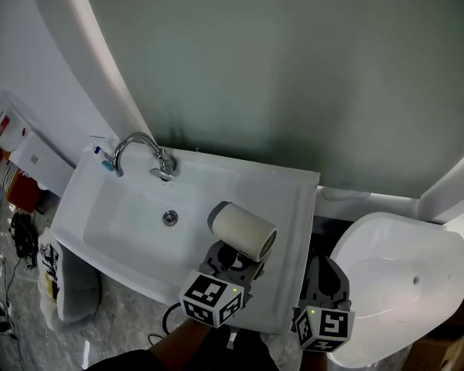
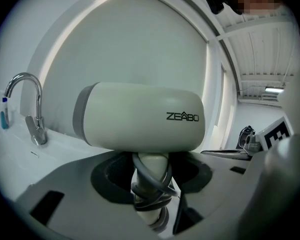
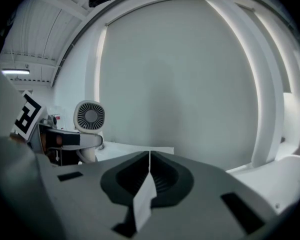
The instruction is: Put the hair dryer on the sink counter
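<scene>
White sink counter [image 1: 294, 199] ahead, faucet [image 1: 139, 149] at the back. The left gripper [image 1: 230, 266] pinches the hair dryer [image 1: 243, 232] by its cord-wrapped handle, barrel sideways just above the jaws, over the counter's right front. The right gripper [image 1: 323, 270], jaws pressed together and empty, hangs beside the counter's right edge.

Grey left claw [image 1: 233, 263] and right claw [image 1: 325, 273] carry black-and-white marker cubes [image 1: 211, 298].

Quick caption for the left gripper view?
Left gripper grips the hair dryer by its cord-wrapped handle, faucet at left.
</scene>
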`<control>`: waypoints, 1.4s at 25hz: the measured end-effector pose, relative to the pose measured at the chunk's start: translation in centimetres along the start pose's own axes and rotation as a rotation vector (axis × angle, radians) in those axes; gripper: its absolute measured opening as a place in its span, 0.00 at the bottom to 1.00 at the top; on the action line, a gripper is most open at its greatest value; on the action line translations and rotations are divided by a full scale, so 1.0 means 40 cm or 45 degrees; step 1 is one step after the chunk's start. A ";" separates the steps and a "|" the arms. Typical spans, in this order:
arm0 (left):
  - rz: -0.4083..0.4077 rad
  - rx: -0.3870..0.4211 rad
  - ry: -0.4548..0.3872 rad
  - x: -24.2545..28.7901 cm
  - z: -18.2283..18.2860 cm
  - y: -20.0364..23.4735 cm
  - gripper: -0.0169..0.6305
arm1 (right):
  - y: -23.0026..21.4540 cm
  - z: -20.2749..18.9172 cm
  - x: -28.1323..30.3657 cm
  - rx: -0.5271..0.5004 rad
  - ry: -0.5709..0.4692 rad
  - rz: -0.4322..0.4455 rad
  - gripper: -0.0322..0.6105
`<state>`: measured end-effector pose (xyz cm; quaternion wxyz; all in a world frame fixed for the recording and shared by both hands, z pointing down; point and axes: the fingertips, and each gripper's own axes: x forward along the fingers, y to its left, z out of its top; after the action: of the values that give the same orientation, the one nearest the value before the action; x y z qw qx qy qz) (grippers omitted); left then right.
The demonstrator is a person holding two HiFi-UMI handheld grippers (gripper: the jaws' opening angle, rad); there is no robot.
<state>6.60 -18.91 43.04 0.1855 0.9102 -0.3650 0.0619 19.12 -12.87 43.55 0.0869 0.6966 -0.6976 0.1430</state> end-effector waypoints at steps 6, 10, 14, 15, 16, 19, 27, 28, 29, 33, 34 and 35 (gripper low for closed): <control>0.000 -0.056 0.019 0.056 -0.009 0.022 0.35 | -0.010 -0.036 0.043 0.014 0.041 0.006 0.08; 0.018 -0.108 0.058 0.105 -0.016 0.049 0.35 | -0.010 -0.044 0.067 0.028 0.066 0.014 0.09; 0.054 -0.149 0.110 0.157 -0.026 0.084 0.35 | -0.023 -0.059 0.100 0.042 0.081 0.015 0.08; 0.059 -0.153 0.130 0.170 -0.031 0.090 0.35 | -0.025 -0.061 0.109 0.046 0.087 0.018 0.08; 0.061 -0.158 0.156 0.185 -0.037 0.094 0.35 | -0.027 -0.065 0.118 0.050 0.095 0.023 0.08; 0.068 -0.180 0.230 0.222 -0.060 0.105 0.35 | -0.028 -0.082 0.148 0.062 0.128 0.039 0.08; 0.094 -0.241 0.352 0.283 -0.135 0.143 0.35 | -0.034 -0.127 0.221 0.081 0.229 0.062 0.08; 0.091 -0.253 0.371 0.291 -0.147 0.147 0.35 | -0.038 -0.132 0.229 0.085 0.238 0.060 0.08; 0.091 -0.265 0.392 0.299 -0.159 0.151 0.35 | -0.041 -0.136 0.237 0.093 0.247 0.061 0.08; 0.095 -0.284 0.481 0.319 -0.212 0.164 0.35 | -0.045 -0.162 0.272 0.127 0.311 0.071 0.08; 0.099 -0.287 0.505 0.324 -0.226 0.166 0.35 | -0.046 -0.169 0.280 0.132 0.328 0.074 0.08; 0.107 -0.291 0.530 0.329 -0.238 0.169 0.35 | -0.047 -0.175 0.287 0.137 0.342 0.075 0.08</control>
<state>11.73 -28.21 57.07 0.3559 0.8349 -0.3612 0.2141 20.28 -21.48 53.98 0.1378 0.6541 -0.6912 0.2745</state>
